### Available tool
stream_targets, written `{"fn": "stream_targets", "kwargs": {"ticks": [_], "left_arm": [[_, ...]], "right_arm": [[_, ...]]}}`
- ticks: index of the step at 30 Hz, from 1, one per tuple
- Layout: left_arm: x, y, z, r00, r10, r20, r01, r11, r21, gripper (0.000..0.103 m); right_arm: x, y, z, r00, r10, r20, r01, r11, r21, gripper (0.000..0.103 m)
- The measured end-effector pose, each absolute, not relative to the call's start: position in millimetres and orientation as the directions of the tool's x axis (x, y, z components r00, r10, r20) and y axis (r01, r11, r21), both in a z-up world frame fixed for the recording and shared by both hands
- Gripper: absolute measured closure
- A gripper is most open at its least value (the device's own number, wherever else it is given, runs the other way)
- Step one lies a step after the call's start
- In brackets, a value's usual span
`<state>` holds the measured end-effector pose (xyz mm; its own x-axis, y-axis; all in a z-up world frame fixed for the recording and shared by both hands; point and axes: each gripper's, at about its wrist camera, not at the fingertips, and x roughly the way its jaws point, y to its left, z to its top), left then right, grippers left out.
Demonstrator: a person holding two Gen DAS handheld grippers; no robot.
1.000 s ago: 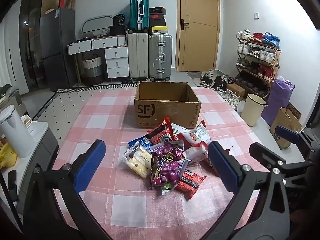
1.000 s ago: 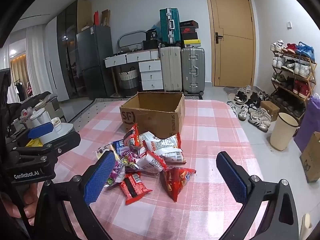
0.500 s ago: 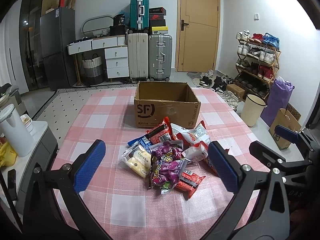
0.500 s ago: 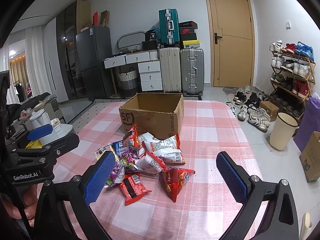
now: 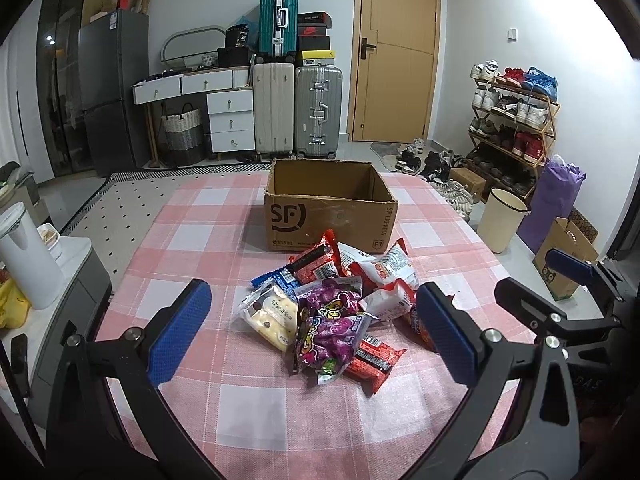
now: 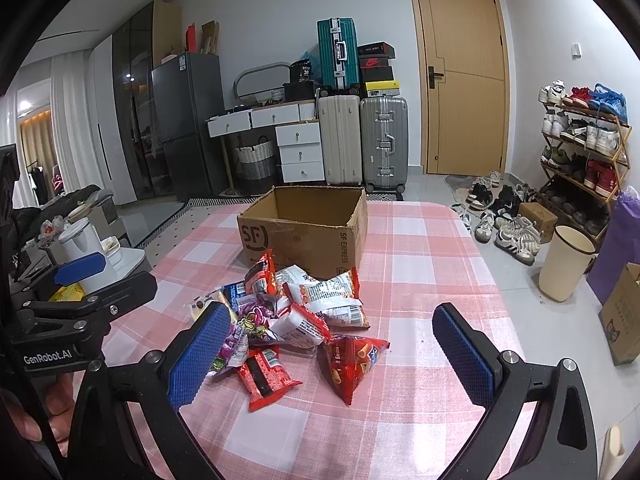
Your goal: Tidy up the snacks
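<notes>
Snack packets (image 5: 336,308) are heaped on the checked counter (image 5: 200,240), just in front of the open cardboard box (image 5: 328,204). Both the left hand-held gripper (image 5: 312,336) and right hand-held gripper (image 6: 332,356) are held wide apart above the heap, nothing gripped.

White walls; wooden door (image 5: 394,52) shut. Suitcases (image 5: 298,110) beside white drawers (image 5: 231,120), dark fridge (image 5: 114,92) left, shoe rack (image 5: 514,120) right.
</notes>
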<state>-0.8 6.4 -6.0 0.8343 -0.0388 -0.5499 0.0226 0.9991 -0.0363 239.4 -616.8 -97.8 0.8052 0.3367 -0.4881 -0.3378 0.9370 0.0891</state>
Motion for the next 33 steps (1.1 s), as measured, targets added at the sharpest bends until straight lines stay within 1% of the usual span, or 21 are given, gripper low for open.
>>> {"fn": "stream_targets", "kwargs": {"ticks": [24,33], "left_arm": [[1.1,9.0,-9.8,0.83,-0.021,-0.558,0.004,0.999,-0.033,0.001],[4.2,11.1,-14.2,0.824,-0.015,-0.567,-0.004,0.999,-0.032,0.001]], "right_arm": [[239.3,-619.4,-95.3,0.806,0.336,-0.488,-0.335,0.938,0.093,0.0],[243.7,-620.0,-99.7,0.798,0.334,-0.502,-0.329,0.939,0.102,0.0]]}}
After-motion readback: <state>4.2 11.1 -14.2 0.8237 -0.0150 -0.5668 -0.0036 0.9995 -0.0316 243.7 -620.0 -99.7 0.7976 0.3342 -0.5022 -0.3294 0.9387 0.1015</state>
